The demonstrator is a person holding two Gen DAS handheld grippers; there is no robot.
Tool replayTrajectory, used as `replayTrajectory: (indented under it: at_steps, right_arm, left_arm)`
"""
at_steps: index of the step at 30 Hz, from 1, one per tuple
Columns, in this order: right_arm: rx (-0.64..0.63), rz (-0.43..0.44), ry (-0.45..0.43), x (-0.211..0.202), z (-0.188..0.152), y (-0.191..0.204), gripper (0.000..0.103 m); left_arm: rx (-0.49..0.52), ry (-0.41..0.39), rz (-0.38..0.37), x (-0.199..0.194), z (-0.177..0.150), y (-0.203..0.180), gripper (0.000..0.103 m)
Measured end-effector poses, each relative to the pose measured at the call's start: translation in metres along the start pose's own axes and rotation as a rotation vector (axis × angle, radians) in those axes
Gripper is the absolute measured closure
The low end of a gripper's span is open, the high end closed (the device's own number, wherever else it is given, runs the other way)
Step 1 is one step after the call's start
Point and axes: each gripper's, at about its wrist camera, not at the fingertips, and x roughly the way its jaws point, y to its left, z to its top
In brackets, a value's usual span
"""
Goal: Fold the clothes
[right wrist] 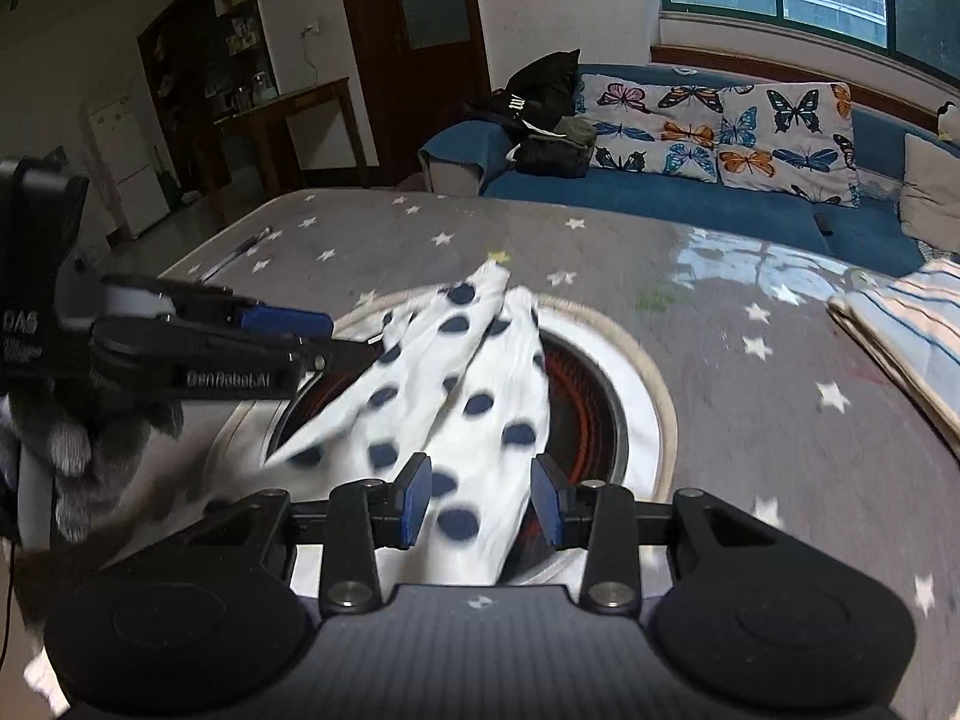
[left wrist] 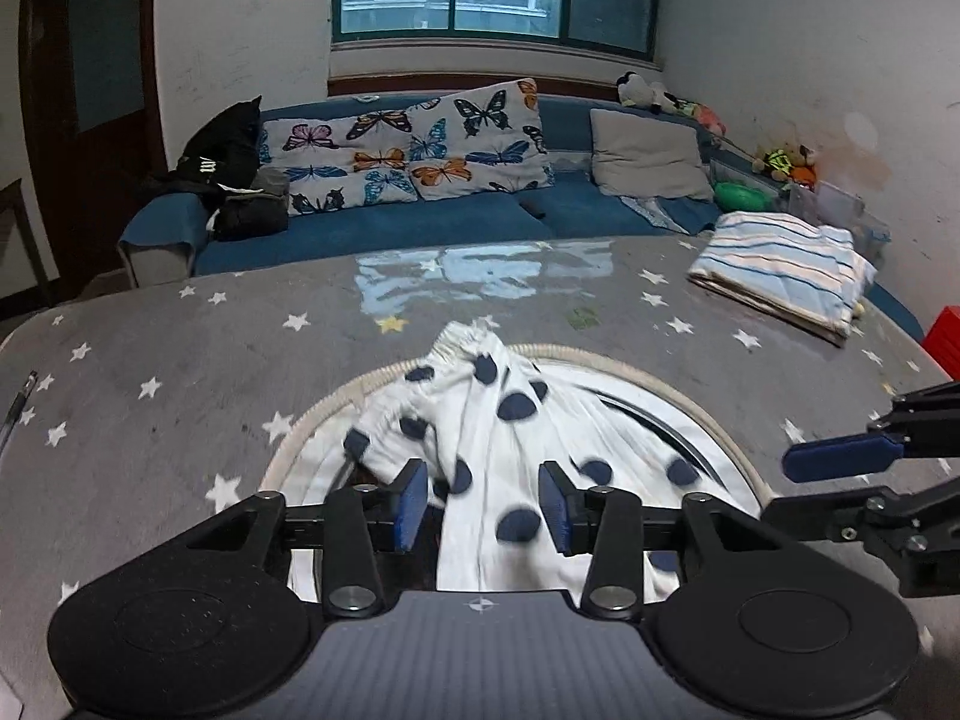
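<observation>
While the polka-dot garment (left wrist: 480,450) lies rumpled over a round rimmed inset (left wrist: 624,369) mid-table (left wrist: 180,372), both left gripper (left wrist: 483,507) and right gripper (right wrist: 480,498) hover with jaws open, cloth between them, ungripped. Folded striped cloth (left wrist: 780,267) far right. Motion blur smears the garment's near edge.

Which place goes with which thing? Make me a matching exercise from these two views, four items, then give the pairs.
Things
1. polka-dot garment
2. striped folded cloth
3. butterfly cushions
4. pen

Places
A. lying near the table's far left edge
B. on the blue sofa, leaning against its back
C. over the round opening in the middle of the table, between both grippers' fingers
D. on the table's far right corner

Pairs: 1-C, 2-D, 3-B, 4-A
</observation>
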Motion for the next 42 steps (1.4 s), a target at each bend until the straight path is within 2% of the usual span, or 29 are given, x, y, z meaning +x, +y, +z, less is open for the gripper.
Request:
replayTrajectory:
  at_steps: [8, 13, 17, 18, 20, 22, 24, 27, 31, 32, 36, 39, 42]
  right_arm:
    - [0.054, -0.007, 0.004, 0.051, 0.032, -0.025, 0.067]
    - [0.133, 0.02, 0.011, 0.08, 0.048, -0.044, 0.068]
    - [0.183, 0.046, 0.015, 0.098, 0.057, -0.056, 0.068]
    - [0.198, 0.056, 0.017, 0.102, 0.059, -0.059, 0.072]
    - [0.22, 0.071, 0.02, 0.109, 0.062, -0.064, 0.072]
    - [0.232, 0.082, 0.024, 0.116, 0.063, -0.067, 0.072]
    - [0.244, 0.093, 0.027, 0.122, 0.064, -0.07, 0.072]
    - [0.256, 0.111, 0.031, 0.13, 0.066, -0.072, 0.072]
    - [0.271, 0.143, 0.042, 0.142, 0.067, -0.071, 0.072]
    - [0.278, 0.152, 0.046, 0.145, 0.067, -0.071, 0.073]
    - [0.295, 0.153, 0.045, 0.148, 0.064, -0.07, 0.092]
    - [0.296, 0.124, 0.014, 0.139, 0.064, -0.07, 0.098]
    - [0.285, 0.077, -0.045, 0.121, 0.067, -0.075, 0.1]
  left_arm:
    - [-0.027, 0.012, 0.007, 0.033, 0.014, 0.001, 0.058]
    - [-0.002, 0.011, 0.014, 0.055, 0.022, -0.001, 0.06]
    - [-0.005, 0.012, -0.008, 0.073, 0.031, -0.001, 0.062]
    - [-0.004, 0.011, -0.015, 0.076, 0.032, -0.001, 0.065]
    - [0.0, 0.016, -0.034, 0.081, 0.033, 0.001, 0.068]
    - [0.007, 0.025, -0.057, 0.083, 0.031, 0.003, 0.075]
    - [0.025, 0.029, -0.075, 0.084, 0.028, 0.004, 0.09]
    - [0.057, 0.024, -0.079, 0.082, 0.025, 0.003, 0.097]
    - [0.047, 0.013, -0.087, 0.079, 0.026, 0.005, 0.098]
    - [0.043, 0.009, -0.087, 0.078, 0.026, 0.006, 0.099]
    - [0.02, 0.0, -0.072, 0.073, 0.026, 0.014, 0.099]
    - [-0.007, -0.016, -0.05, 0.064, 0.027, 0.025, 0.099]
    - [-0.036, -0.036, -0.022, 0.051, 0.028, 0.042, 0.099]
